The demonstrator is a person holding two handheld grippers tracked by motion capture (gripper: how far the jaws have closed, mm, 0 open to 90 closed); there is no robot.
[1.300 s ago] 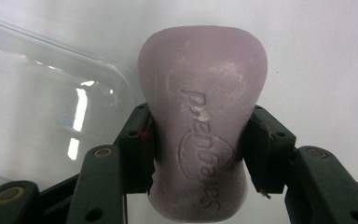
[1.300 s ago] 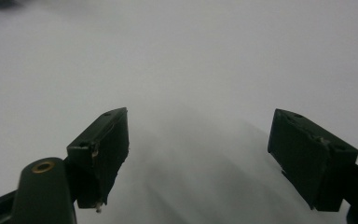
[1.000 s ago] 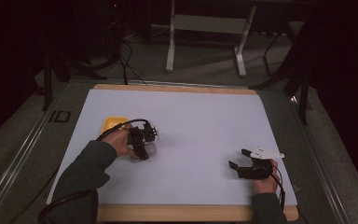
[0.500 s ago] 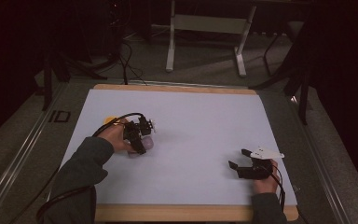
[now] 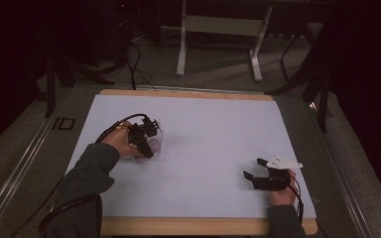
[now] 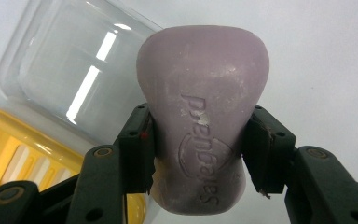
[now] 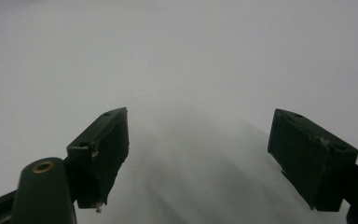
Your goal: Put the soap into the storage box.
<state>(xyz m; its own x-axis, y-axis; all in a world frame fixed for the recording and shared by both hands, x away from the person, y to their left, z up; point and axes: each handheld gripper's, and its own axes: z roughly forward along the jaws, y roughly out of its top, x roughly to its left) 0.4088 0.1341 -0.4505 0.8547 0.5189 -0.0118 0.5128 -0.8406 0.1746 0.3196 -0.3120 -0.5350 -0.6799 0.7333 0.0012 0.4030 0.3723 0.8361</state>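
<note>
in the left gripper view we see the soap (image 6: pixel 203 135), a pale purple bar with a pinched waist, standing between the two black jaws of the left gripper (image 6: pixel 198 156). the pads press on that waist from both sides, so the jaws pinch the bar. its wide end rises beyond the jaw tips, its other end sits low between the jaw arms, and the raised brand lettering faces the camera. behind it, to the left, lies a clear lid (image 6: pixel 70 74), and below that a yellow tray (image 6: pixel 23 154) peeks in at the corner; whether the bar touches either we cannot tell.

in the high view we find the left gripper (image 5: pixel 144 139) on the left part of the white mat (image 5: pixel 213 134), its cable looping back over the left hand (image 5: pixel 121 145). the green-sleeved forearm comes in from the bottom left, and the soap (image 5: pixel 154 146) shows as a pale spot at the jaws.

the right gripper (image 5: pixel 253 168) sits low near the mat's front right, in the right hand (image 5: pixel 280 191), pointing left. in its own view the jaws stand spread wide over bare mat, nothing between them.
</note>
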